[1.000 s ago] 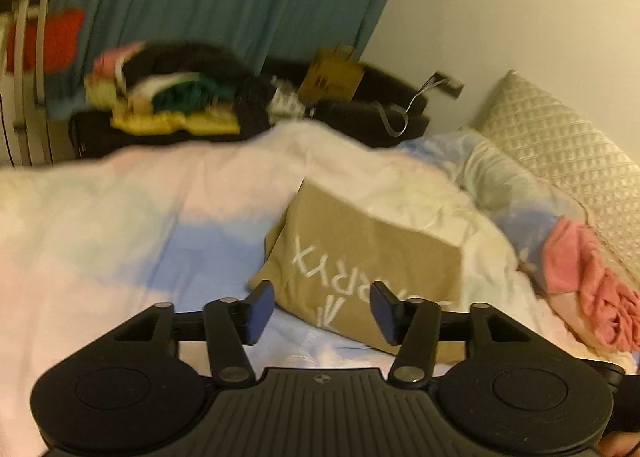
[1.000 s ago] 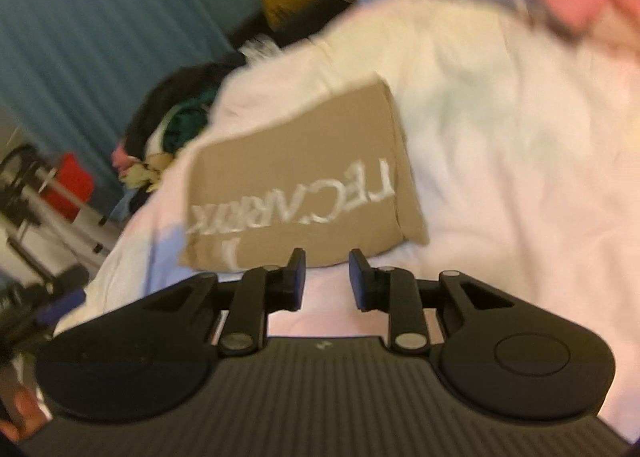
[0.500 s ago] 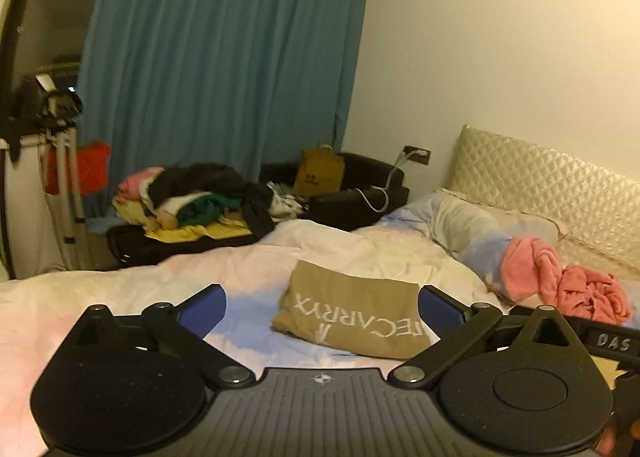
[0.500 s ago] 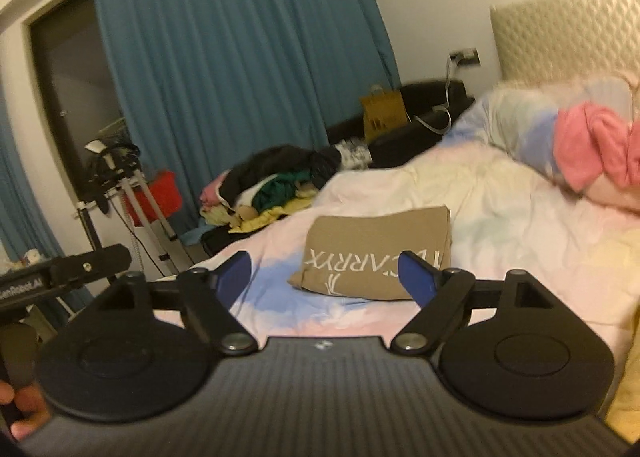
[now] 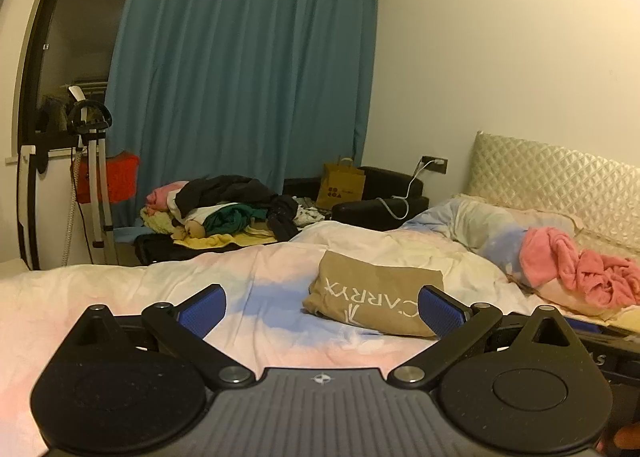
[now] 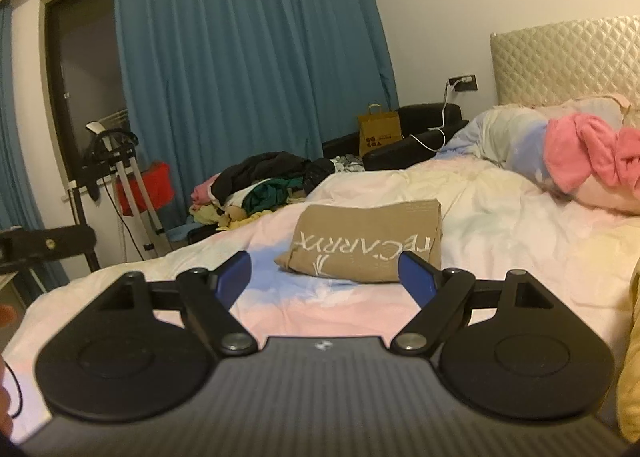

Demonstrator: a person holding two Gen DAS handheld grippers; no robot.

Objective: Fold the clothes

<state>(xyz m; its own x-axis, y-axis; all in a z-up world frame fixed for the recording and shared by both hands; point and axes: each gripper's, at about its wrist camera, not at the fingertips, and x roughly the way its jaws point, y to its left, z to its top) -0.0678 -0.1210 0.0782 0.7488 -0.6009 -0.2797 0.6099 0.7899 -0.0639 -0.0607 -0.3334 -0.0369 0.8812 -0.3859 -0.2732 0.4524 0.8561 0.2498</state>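
The tan folded garment with white lettering (image 5: 374, 301) lies flat on the pastel bed quilt (image 5: 120, 289). Left tongs (image 5: 322, 307) and right tongs (image 6: 324, 275), jaws just spread, hold nothing. Fold judged complete; next, fetch another garment.

Tan folded shirt (image 5: 376, 301) with white lettering, on a duvet (image 5: 280, 269) blotched in pastel pink, blue and cream. Teal curtain (image 5: 248, 69) behind, bright pink cloth (image 5: 576, 269) by the cream quilted headboard (image 5: 560, 185) — gripper pads (image 5: 202, 307) are blue.
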